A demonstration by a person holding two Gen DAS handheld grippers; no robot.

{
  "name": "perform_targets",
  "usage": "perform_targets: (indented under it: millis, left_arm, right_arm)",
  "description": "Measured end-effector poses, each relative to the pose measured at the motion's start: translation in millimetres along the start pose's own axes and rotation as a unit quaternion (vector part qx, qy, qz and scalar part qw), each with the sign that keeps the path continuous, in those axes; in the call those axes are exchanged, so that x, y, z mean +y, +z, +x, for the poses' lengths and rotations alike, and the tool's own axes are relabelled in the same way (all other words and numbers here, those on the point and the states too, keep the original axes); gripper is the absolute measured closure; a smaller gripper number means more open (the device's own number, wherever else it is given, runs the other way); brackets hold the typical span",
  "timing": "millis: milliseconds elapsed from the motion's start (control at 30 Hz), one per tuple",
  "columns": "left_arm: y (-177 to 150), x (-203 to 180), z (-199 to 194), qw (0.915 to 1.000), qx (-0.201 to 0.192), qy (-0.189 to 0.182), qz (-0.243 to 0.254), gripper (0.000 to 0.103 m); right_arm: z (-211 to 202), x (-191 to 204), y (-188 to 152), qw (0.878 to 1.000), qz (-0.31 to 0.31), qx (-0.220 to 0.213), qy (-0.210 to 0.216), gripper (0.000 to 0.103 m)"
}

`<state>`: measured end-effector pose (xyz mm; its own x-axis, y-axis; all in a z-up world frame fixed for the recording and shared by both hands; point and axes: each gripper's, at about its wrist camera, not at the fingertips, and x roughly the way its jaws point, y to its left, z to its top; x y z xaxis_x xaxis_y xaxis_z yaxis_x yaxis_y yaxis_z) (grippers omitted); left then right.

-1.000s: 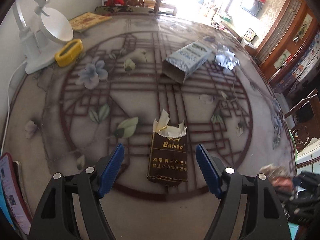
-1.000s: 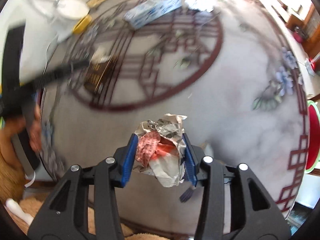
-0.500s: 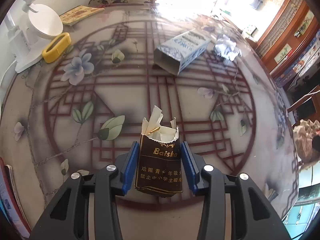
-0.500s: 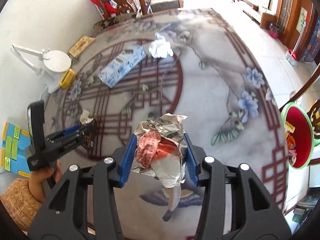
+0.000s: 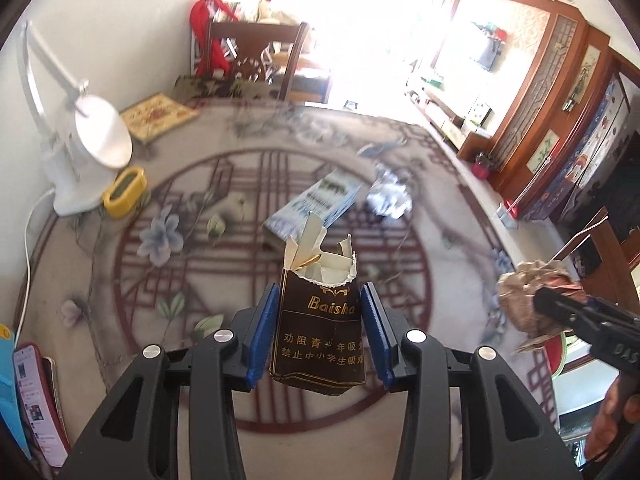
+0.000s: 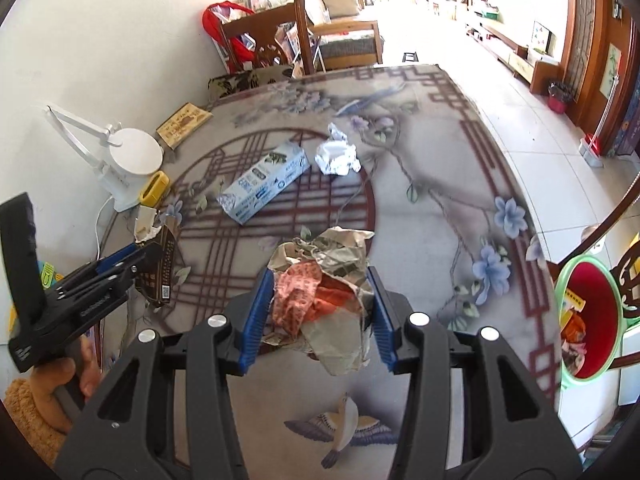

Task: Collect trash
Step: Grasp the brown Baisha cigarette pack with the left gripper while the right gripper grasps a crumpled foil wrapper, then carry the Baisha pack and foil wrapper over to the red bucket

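My left gripper (image 5: 319, 326) is shut on a torn brown cigarette pack (image 5: 318, 332) and holds it above the round patterned table (image 5: 120, 280); the pack also shows in the right wrist view (image 6: 158, 270). My right gripper (image 6: 318, 320) is shut on a crumpled paper wad (image 6: 320, 292), lifted above the table's near side; the wad also shows at the right in the left wrist view (image 5: 528, 300). A blue-and-white carton (image 6: 264, 178) and a crumpled white wrapper (image 6: 336, 156) lie on the table's far half. A red bin with a green rim (image 6: 588, 320) stands beside the table at the right, with trash inside.
A white desk lamp (image 5: 84, 152) and a yellow holder (image 5: 124, 192) stand at the table's left edge. A phone (image 5: 36, 400) lies at the near left. A wooden chair (image 6: 300, 40) stands behind the table. A patterned book (image 6: 184, 124) lies at the far left.
My left gripper closed on the cigarette pack and lifted it off the table. My right gripper rose with the paper wad, and the bin came into its view.
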<state>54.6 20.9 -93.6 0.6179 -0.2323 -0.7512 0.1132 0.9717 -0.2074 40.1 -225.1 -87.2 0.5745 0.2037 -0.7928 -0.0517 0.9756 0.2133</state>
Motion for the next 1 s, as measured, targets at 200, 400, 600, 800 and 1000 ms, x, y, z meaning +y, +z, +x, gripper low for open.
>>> perform_targets:
  millis: [200, 400, 600, 800, 1000]
  left_arm:
    - [10, -25, -16, 0.9997, -0.024, -0.006, 0.004, 0.063]
    - [11, -51, -25, 0.9992, -0.039, -0.003, 0.003, 0.063]
    - [9, -79, -30, 0.9989, -0.047, 0.001, 0.007, 0.063]
    - [9, -109, -37, 0.9980, -0.062, 0.009, 0.013, 0.063]
    - [9, -136, -38, 0.9973, -0.070, 0.012, 0.018, 0.062]
  right_arm:
    - [-16, -11, 12, 1.000, -0.007, -0.025, -0.006, 0.057]
    - [-37, -27, 24, 0.998, -0.015, -0.053, -0.002, 0.057]
    - [-59, -48, 33, 0.997, -0.021, -0.078, 0.007, 0.056]
    - [-75, -71, 37, 0.995, -0.024, -0.094, 0.018, 0.056]
    - [-88, -92, 37, 0.994, -0.026, -0.106, 0.026, 0.056]
